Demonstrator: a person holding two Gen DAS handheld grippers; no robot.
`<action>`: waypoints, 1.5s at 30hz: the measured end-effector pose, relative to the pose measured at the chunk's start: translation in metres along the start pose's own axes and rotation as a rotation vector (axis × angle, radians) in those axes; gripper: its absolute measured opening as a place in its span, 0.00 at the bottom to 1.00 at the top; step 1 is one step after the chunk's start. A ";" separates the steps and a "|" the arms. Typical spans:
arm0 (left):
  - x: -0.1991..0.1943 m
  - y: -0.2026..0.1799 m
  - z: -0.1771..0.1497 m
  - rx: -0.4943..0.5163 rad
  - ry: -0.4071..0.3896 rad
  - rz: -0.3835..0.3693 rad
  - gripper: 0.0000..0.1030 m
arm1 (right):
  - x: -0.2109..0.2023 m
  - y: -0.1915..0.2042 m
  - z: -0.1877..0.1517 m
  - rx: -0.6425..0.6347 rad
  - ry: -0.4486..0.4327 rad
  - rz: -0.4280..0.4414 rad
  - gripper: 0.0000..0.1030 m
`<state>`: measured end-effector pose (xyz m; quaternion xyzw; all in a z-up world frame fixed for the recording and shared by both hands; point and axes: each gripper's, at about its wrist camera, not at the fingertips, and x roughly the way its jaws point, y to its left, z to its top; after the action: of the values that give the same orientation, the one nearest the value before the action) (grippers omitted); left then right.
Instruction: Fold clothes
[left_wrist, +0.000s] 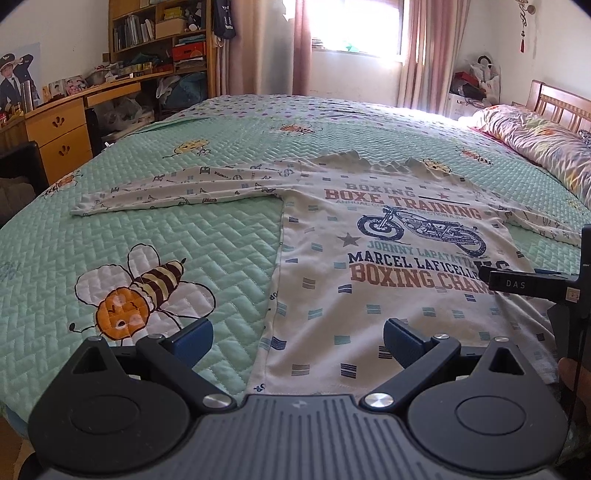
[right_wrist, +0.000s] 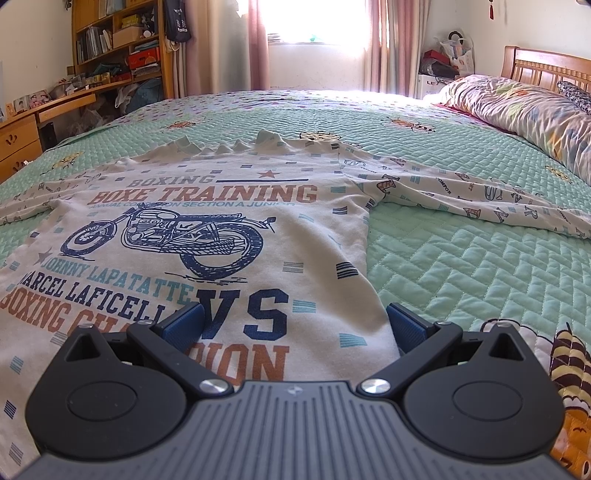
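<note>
Both grippers are hovering low over the near hem of the shirt (right_wrist: 207, 236), jaws spread wide and gripping nothing. Left gripper (left_wrist: 297, 341) is straddling the shirt's left side edge, one blue pad (left_wrist: 194, 339) over the quilt (left_wrist: 207, 236), the other over white fabric. Right gripper (right_wrist: 295, 326) is sitting over the shirt's right edge. Beyond them the long-sleeved shirt is lying face up and flat on the green bed quilt, both sleeves stretching outward, collar pointing toward the window (right_wrist: 314, 18).
</note>
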<state>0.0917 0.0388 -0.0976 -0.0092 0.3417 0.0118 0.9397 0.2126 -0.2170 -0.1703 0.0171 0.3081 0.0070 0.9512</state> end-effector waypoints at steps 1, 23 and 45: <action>0.002 -0.002 0.000 0.005 0.004 0.004 0.96 | 0.000 0.000 0.000 0.000 0.000 0.000 1.00; 0.011 -0.032 0.008 0.091 0.014 0.023 0.96 | -0.001 -0.004 0.001 0.007 0.005 0.024 1.00; -0.010 0.034 -0.017 -0.080 -0.078 -0.027 0.96 | -0.140 -0.088 -0.040 0.498 -0.354 0.320 1.00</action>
<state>0.0725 0.0719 -0.1044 -0.0511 0.3041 0.0129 0.9512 0.0757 -0.3071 -0.1238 0.2977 0.1239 0.0775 0.9434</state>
